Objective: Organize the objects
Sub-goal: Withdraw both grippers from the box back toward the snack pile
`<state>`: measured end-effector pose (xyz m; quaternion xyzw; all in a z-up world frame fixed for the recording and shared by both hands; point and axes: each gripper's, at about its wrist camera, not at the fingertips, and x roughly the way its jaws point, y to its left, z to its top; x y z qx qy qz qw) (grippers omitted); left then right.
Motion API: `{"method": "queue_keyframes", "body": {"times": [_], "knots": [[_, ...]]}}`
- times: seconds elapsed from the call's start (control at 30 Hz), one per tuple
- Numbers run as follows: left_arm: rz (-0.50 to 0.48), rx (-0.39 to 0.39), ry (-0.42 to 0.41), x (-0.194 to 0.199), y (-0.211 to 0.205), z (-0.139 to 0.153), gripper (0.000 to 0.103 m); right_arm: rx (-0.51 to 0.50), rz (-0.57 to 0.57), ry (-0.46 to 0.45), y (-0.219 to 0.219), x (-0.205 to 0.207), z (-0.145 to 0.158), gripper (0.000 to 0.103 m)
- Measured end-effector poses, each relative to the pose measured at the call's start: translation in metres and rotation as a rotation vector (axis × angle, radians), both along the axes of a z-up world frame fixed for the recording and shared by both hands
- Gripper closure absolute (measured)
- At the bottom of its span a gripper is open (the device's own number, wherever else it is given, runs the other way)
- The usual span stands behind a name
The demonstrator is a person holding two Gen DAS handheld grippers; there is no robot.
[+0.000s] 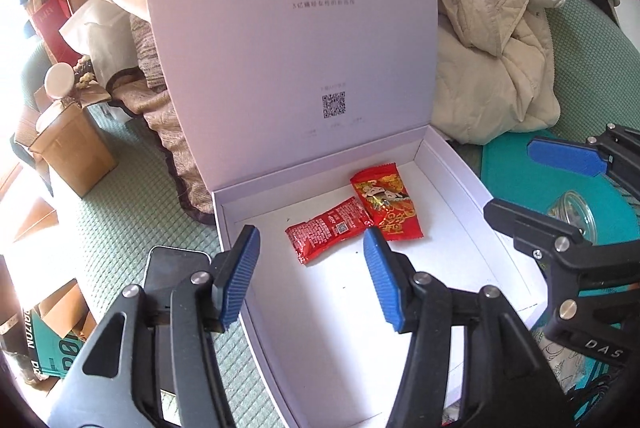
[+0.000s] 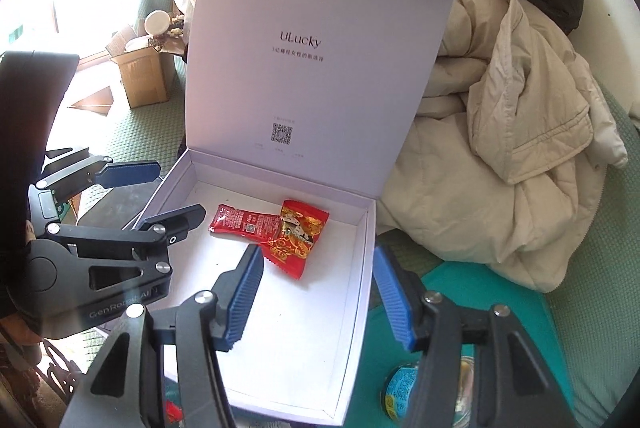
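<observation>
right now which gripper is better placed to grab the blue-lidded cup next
Right. The blue-lidded cup lies on the teal mat just below the open right gripper, outside the white box. The left gripper hangs empty across the box's far side.

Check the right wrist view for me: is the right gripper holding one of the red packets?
No: the right gripper stands open and empty above the box, while both red packets lie on its floor.

White lidded cardboard box (image 1: 448,164), lid upright; inside lie two flat red foil snack packets (image 1: 328,230) (image 1: 388,206), edges overlapping, near the hinge.
</observation>
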<state>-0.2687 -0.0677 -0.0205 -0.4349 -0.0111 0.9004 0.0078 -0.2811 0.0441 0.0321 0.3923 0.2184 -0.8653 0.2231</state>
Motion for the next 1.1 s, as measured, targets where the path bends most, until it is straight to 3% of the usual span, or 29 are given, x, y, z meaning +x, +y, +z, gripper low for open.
{"method": "queue_keyframes", "body": {"times": [0.5,0.8,1.1], "knots": [[0.062,-0.037,0.103,0.054,-0.01,0.077,0.039,-0.097,0.035,0.114,0.007,0.061,0.074,0.039],[0.083,-0.036,0.15,0.087,-0.008,0.11,0.025,-0.137,0.015,0.165,0.027,0.092,0.1,0.029],[0.116,-0.023,0.193,0.123,-0.008,0.132,0.012,-0.168,0.005,0.202,0.045,0.129,0.115,0.027]]}}
